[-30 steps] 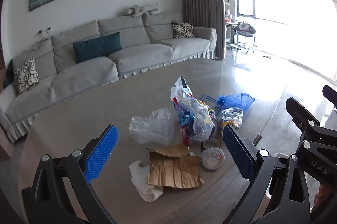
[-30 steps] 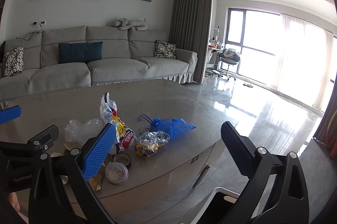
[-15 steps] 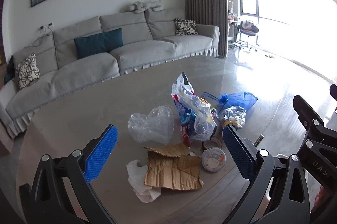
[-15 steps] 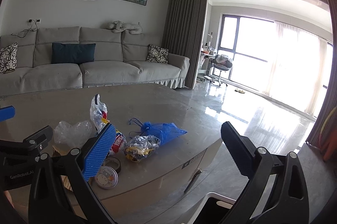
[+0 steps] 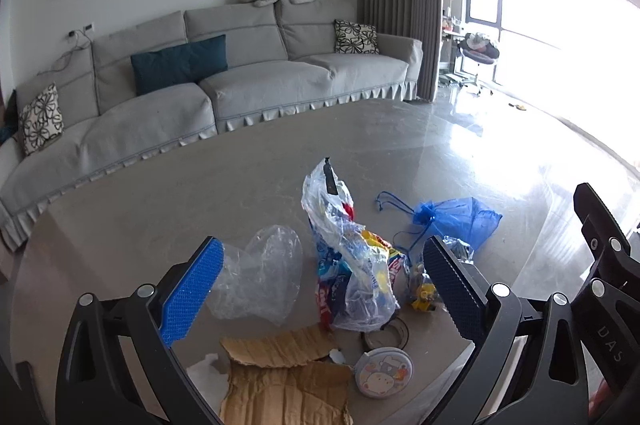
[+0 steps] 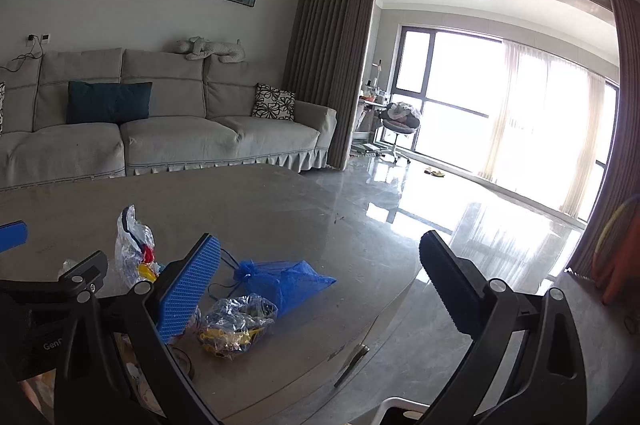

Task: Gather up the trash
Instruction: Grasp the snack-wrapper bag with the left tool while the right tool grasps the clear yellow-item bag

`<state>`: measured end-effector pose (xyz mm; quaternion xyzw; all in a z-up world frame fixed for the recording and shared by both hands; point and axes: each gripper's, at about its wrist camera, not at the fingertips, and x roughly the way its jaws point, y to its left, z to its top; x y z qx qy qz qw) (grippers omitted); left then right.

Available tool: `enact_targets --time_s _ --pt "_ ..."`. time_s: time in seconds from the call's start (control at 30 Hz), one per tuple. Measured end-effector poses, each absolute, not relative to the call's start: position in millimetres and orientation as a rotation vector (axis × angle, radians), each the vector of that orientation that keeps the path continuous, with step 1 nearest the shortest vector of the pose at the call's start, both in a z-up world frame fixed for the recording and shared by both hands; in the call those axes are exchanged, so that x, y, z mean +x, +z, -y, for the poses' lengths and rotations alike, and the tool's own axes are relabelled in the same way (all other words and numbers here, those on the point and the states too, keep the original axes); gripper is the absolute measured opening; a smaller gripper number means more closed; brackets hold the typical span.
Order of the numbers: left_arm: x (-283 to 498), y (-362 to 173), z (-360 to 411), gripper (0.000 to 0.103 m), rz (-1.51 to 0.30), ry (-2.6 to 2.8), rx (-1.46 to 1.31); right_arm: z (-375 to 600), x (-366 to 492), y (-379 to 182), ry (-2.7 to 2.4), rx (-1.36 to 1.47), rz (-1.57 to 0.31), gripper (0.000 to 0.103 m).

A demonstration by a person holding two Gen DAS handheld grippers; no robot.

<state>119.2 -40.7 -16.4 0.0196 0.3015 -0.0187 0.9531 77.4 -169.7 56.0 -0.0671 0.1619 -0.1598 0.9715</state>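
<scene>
Hovering with jaws spread wide and empty, the left gripper [image 5: 320,289] and right gripper [image 6: 320,281] have collected nothing yet: clear plastic bag [image 5: 260,277], snack-wrapper bag [image 5: 348,265], blue mesh pouch [image 5: 460,221], torn cardboard [image 5: 284,381] and round tin [image 5: 384,373] all litter the glossy grey table [image 5: 200,193], facing a grey sofa [image 5: 240,81].

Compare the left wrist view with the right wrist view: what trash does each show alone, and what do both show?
Only the left wrist view shows the torn cardboard, the white tissue, the whole clear plastic bag and the round cartoon tin. Only the right wrist view shows the white bin rim below the table edge. Both show the blue mesh pouch, the bag of wrappers, and open jaws holding nothing.
</scene>
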Motion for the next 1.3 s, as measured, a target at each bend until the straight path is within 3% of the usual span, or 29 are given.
enact_targets --time_s 0.33,0.83,0.87,0.9,0.97,1.0,1.1,1.3 --pt "181.2 -59.1 55.9 0.100 -0.678 0.014 0.050 177.2 134.2 10.9 -0.333 -0.161 -0.382 0.099" --pt "207.4 -98.4 65.4 0.099 -0.755 0.018 0.116 188.5 151.6 -32.7 -0.287 -0.153 -0.493 0.099" --pt "206.9 -99.6 67.2 0.091 -0.752 0.021 0.125 189.1 150.9 -32.7 -0.284 -0.147 -0.496 0.099" --pt "208.1 -100.4 67.8 0.068 -0.758 0.019 0.131 189.4 150.6 -32.3 -0.283 -0.142 -0.496 0.099" --pt "211.1 -101.7 66.7 0.053 -0.788 0.005 0.111 189.8 147.5 -29.7 -0.281 -0.136 -0.492 0.099" --pt "211.8 -102.0 65.7 0.036 -0.798 -0.017 0.096 190.5 146.4 -27.6 -0.281 -0.132 -0.490 0.099" --pt "210.9 -99.4 64.3 0.020 -0.795 -0.008 0.085 190.9 144.0 -21.9 -0.283 -0.127 -0.482 0.099" --pt "192.7 -71.9 58.6 0.016 -0.739 -0.027 0.063 204.4 140.1 -16.0 -0.260 -0.058 -0.456 0.099"
